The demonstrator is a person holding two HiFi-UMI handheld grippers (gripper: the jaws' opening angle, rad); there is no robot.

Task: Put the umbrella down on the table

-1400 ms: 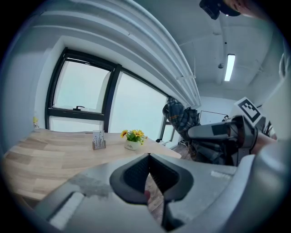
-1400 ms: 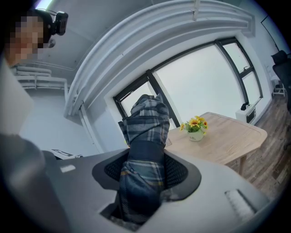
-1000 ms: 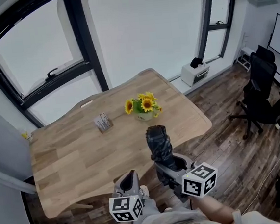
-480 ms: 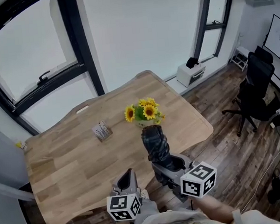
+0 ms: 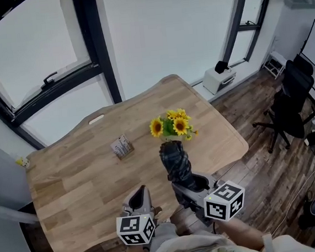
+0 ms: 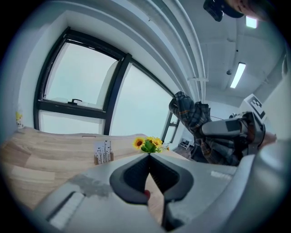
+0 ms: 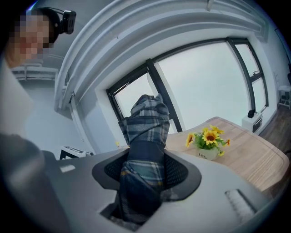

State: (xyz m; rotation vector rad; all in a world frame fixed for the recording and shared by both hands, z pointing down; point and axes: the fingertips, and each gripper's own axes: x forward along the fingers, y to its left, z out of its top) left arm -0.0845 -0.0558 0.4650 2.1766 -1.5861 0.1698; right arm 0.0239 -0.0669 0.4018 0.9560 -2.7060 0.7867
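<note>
Left hand-held gripper (image 6: pixel 148 154) closed, right one (image 7: pixel 145 166) clamped

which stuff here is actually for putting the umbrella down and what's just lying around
For the job:
- folded plaid umbrella
- right gripper, closed on the umbrella
- wooden table, where it goes

Just lying about:
- sunflower pot, on the table
- small card stand, on the table
- office chair, on the floor

One umbrella (image 5: pixel 176 159), one wooden table (image 5: pixel 74 180), one pot of sunflowers (image 5: pixel 174 127) and one small card stand (image 5: pixel 122 147) are filling the scene. Two grippers are showing, the left gripper (image 5: pixel 139 199) and the right gripper (image 5: pixel 186 185), with two windows, the left window (image 5: pixel 28 52) and the right window (image 5: pixel 254 8), standing behind.
</note>
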